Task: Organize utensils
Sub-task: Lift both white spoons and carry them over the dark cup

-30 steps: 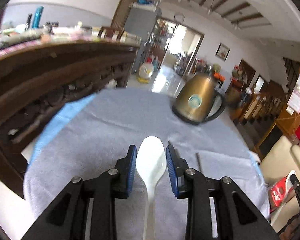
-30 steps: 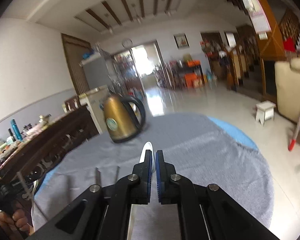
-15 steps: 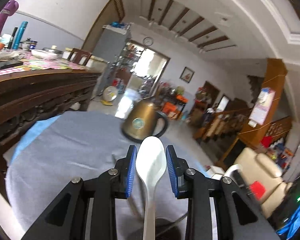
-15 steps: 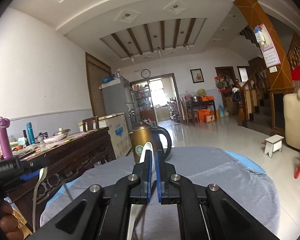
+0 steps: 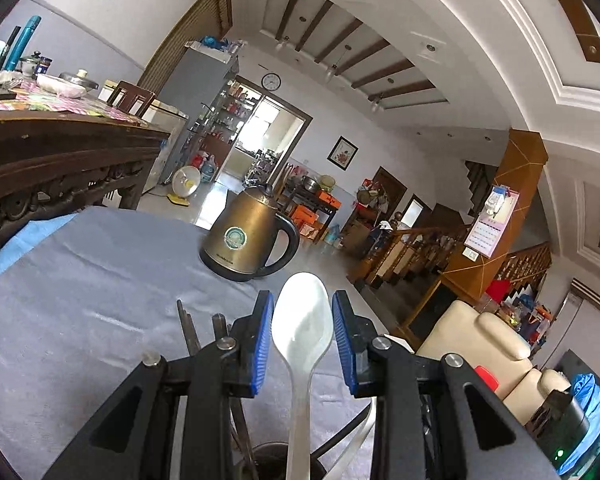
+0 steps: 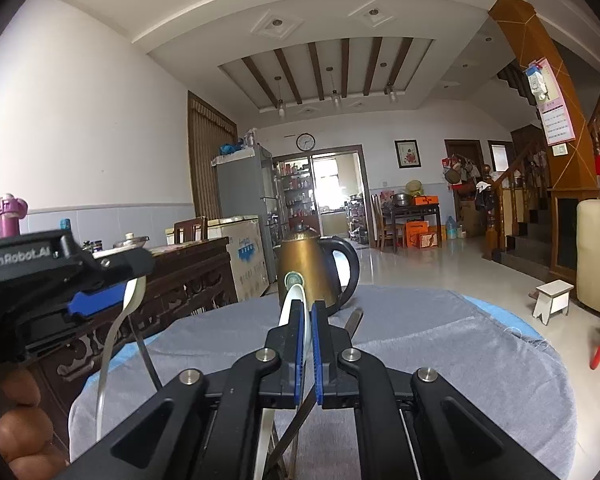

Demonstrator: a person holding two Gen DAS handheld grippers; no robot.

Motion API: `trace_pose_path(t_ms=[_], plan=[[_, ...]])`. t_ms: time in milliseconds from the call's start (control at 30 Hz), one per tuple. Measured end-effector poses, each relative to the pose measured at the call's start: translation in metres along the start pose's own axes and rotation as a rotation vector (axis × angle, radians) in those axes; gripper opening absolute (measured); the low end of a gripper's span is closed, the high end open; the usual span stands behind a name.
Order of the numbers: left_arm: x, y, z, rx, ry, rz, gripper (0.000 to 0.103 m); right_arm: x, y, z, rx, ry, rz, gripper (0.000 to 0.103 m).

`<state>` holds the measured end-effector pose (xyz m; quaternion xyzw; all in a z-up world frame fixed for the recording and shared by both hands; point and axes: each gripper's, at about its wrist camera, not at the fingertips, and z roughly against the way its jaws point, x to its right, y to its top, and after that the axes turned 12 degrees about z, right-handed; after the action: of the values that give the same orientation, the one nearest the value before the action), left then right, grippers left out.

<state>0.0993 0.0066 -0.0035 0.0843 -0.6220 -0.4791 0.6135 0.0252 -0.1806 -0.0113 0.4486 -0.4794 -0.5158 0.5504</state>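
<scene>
My left gripper (image 5: 302, 316) stands around the bowl of a white plastic spoon (image 5: 302, 328); its blue pads sit at the bowl's edges, jaws partly apart. The spoon's handle runs down into a dark round holder (image 5: 276, 460) at the bottom edge, where dark chopsticks (image 5: 188, 326) and a second white handle (image 5: 360, 436) also stand. My right gripper (image 6: 307, 312) is shut on another white spoon (image 6: 292, 296), held edge-on above the grey tablecloth (image 6: 440, 352). The left gripper (image 6: 96, 300) with its spoon shows at left in the right wrist view.
A brass-coloured electric kettle (image 5: 248, 236) stands on the round table's far side; it also shows in the right wrist view (image 6: 312, 268). A dark carved sideboard (image 5: 60, 152) with clutter is at left. A cream armchair (image 5: 476, 340) is at right.
Both grippers have lifted and tilted up with their spoons. The left one now stands over the dark holder with the spoon handle reaching into it.
</scene>
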Motion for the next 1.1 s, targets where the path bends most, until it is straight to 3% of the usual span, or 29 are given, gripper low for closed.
trace_pose_path(t_ms=[400,1100], plan=[[0.003,-0.017,-0.008,0.035,-0.003,-0.042,0.031,-0.006,-0.011,0.010,0.026,-0.004,0.086,0.005],[0.001,-0.032,-0.019,0.048,0.060,-0.060,0.031,0.005,-0.014,0.014,-0.013,0.037,0.069,0.005]])
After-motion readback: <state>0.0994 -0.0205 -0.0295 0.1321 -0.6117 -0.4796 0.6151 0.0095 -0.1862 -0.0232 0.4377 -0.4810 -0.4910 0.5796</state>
